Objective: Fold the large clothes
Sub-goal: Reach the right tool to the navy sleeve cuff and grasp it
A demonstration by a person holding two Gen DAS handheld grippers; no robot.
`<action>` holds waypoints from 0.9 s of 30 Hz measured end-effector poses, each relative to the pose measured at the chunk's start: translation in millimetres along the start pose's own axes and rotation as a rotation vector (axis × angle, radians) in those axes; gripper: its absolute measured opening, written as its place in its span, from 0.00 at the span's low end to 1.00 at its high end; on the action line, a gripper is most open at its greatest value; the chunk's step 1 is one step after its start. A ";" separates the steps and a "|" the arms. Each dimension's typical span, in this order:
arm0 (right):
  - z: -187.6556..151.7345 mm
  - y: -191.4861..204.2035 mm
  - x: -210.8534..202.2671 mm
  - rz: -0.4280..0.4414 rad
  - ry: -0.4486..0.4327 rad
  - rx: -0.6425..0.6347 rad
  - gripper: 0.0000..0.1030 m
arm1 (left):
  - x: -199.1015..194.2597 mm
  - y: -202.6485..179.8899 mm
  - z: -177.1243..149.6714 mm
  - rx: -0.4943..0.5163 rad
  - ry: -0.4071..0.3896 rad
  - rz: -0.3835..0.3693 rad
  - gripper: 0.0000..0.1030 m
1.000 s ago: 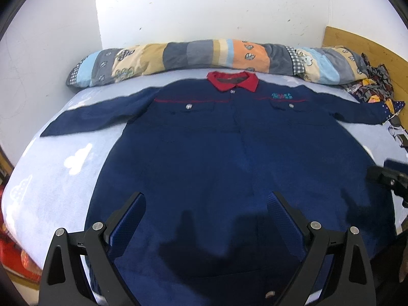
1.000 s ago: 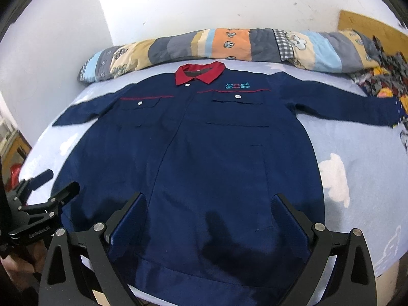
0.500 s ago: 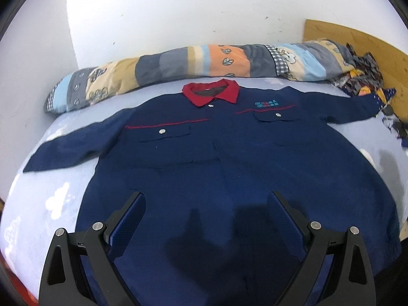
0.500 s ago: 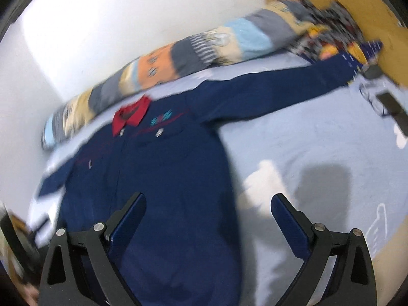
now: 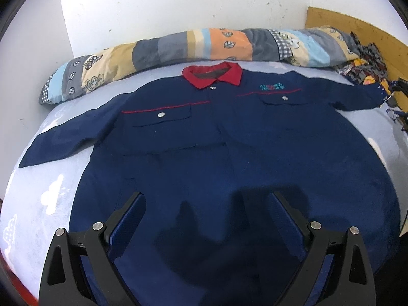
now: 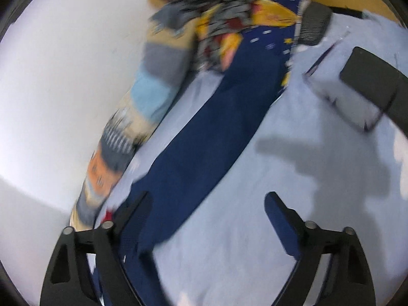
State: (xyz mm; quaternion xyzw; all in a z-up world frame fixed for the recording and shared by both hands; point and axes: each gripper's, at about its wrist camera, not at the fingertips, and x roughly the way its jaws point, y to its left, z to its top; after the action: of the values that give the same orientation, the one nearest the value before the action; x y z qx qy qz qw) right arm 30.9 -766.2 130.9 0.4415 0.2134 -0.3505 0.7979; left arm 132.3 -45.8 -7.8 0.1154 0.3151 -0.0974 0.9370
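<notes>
The navy work jacket is lying flat and face up on the pale blue bedsheet, red collar pointing at the patchwork bolster, both sleeves stretching outward. The left gripper is hovering over the hem, jaws spread wide, gripping nothing. The right gripper is gaping just as wide and empty above the blurred right sleeve.

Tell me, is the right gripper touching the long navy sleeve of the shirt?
Cannot tell. In the blurred right wrist view the right gripper is open around the navy sleeve, but neither contact nor a gap shows plainly.
</notes>
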 end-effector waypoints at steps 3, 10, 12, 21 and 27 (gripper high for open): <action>32.0 -23.4 25.1 0.009 -0.024 0.077 0.61 | 9.6 -5.9 1.0 0.013 0.024 0.012 0.94; 71.6 -38.9 78.7 -0.081 -0.047 0.111 0.55 | 22.7 -12.5 1.5 -0.001 0.058 0.004 0.94; 77.4 -43.5 91.5 -0.136 -0.045 0.115 0.55 | 28.6 -13.5 2.3 -0.002 0.067 0.001 0.94; 97.9 -54.1 123.2 -0.027 -0.077 0.134 0.09 | 43.1 -9.5 -4.4 -0.038 0.130 -0.022 0.94; 99.1 -31.2 113.1 0.004 -0.138 0.022 0.12 | 36.7 -6.9 -14.2 -0.054 0.152 -0.032 0.94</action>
State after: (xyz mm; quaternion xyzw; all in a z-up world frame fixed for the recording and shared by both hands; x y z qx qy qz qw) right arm 85.7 -904.2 91.5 0.4253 0.1532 -0.3808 0.8066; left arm 151.2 -52.4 -42.4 0.0920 0.3894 -0.0947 0.9116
